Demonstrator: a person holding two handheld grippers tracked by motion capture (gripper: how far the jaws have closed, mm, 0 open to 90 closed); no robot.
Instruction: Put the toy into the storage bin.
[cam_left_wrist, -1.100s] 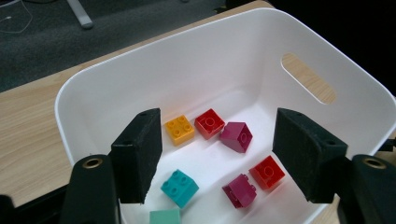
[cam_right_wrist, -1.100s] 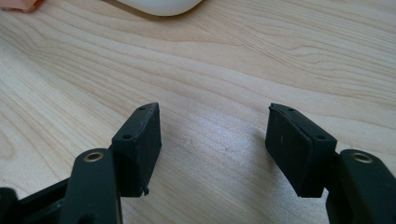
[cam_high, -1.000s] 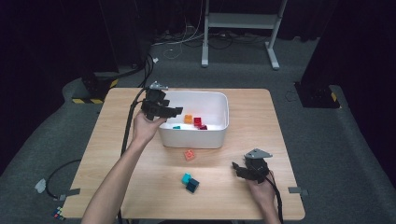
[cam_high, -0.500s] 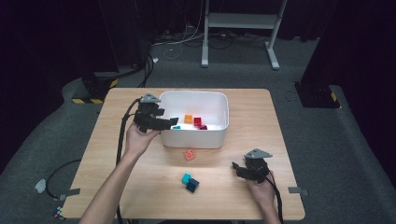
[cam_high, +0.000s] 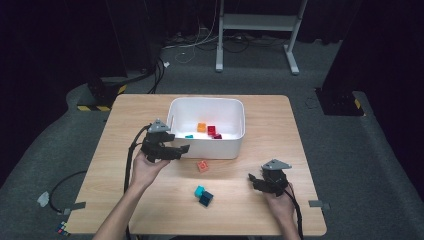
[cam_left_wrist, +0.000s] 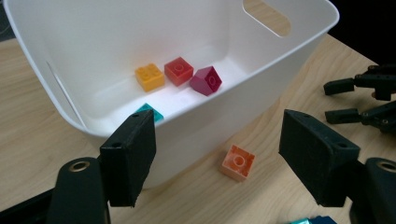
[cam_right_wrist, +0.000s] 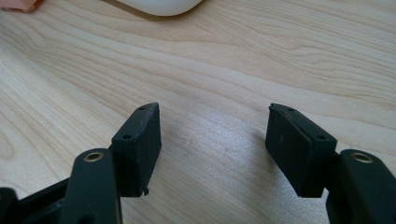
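A white bin (cam_high: 207, 147) stands mid-table. It holds an orange brick (cam_left_wrist: 149, 77), a red brick (cam_left_wrist: 178, 71), a magenta brick (cam_left_wrist: 206, 80) and a teal brick (cam_left_wrist: 152, 112). In front of the bin a salmon brick (cam_high: 202, 166) lies on the wood. My left gripper (cam_high: 182, 148) hovers by the bin's front left corner and points right. Its jaws have just been opening, and nothing is between them. Near the front right, my right gripper (cam_high: 254, 181) rests low over bare wood (cam_right_wrist: 212, 109), open and holding nothing.
A teal brick (cam_high: 200, 190) and a dark blue brick (cam_high: 205, 198) sit together near the front middle of the table (cam_high: 280, 125). Cables trail from both grippers off the table's edges. Dark floor and a metal stand (cam_high: 255, 22) lie beyond.
My left gripper has come off the bin's left rim, down and toward the near side, and now sits by the bin's front left corner. The right gripper has stayed put.
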